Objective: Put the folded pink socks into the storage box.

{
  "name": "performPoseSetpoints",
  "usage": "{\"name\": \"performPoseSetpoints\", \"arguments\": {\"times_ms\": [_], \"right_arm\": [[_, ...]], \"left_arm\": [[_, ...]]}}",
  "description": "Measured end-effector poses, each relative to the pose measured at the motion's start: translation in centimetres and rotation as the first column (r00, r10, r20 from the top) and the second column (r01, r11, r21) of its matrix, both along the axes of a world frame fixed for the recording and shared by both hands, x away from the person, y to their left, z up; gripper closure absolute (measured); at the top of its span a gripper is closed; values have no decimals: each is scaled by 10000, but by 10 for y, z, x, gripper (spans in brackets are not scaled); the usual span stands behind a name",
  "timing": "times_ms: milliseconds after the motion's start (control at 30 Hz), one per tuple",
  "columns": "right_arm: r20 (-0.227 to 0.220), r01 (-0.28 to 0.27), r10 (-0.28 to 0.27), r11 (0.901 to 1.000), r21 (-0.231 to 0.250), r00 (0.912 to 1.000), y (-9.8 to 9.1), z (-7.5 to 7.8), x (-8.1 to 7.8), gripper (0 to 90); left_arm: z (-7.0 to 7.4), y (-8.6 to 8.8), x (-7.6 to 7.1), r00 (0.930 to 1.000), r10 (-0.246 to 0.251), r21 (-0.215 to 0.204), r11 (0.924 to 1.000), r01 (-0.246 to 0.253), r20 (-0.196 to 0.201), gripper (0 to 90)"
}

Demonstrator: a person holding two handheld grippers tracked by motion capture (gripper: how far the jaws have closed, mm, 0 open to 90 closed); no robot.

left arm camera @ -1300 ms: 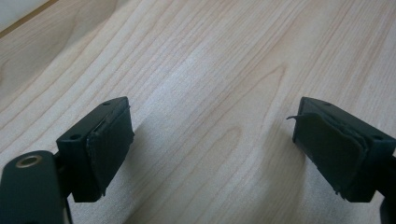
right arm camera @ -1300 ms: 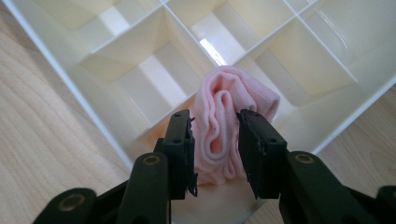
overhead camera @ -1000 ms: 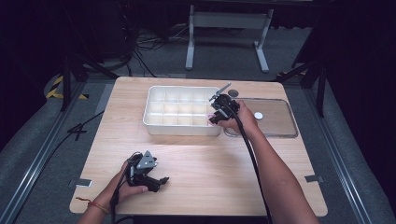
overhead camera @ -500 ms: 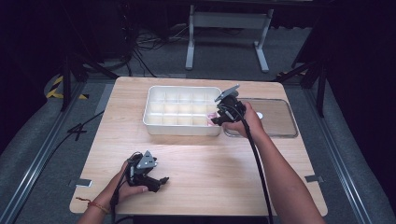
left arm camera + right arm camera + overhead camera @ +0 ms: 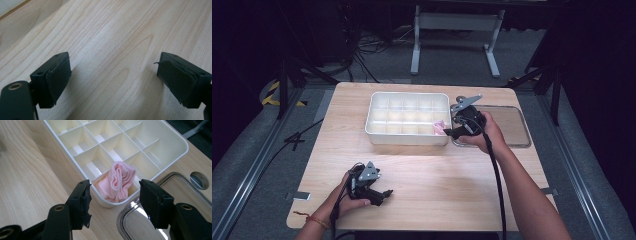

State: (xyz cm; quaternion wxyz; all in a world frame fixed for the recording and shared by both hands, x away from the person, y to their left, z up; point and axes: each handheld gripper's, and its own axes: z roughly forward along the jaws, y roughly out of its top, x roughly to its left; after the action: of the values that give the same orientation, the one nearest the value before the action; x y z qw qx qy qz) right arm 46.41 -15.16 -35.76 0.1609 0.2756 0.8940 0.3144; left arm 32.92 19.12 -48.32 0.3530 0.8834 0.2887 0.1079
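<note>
- While the right gripper point(image 5: 113, 200) hangs just off the tray's near corner, its jaws have just been opening and now stand wide with nothing between them.
- One rolled pink cloth point(image 5: 117, 182) sits in the corner compartment of the white divided tray point(image 5: 408, 139), clear of both pads; the placing step looks done.
- Resting low over bare wood, the left gripper point(image 5: 112, 77) is spread open and holds nothing.
- Count: one cloth, one tray, one clear lid point(image 5: 514, 125) beside it; every other compartment I can see is empty, so further filling may remain.
</note>
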Motion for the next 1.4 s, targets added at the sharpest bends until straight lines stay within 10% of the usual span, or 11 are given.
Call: {"name": "performPoseSetpoints", "arguments": {"times_ms": [1400], "right_arm": [[584,-221,261,9974,-682,9980,-49,-26,-70,358]], "left_arm": [[0,0,0,10000,5,15,10000,-5,8,121]]}}
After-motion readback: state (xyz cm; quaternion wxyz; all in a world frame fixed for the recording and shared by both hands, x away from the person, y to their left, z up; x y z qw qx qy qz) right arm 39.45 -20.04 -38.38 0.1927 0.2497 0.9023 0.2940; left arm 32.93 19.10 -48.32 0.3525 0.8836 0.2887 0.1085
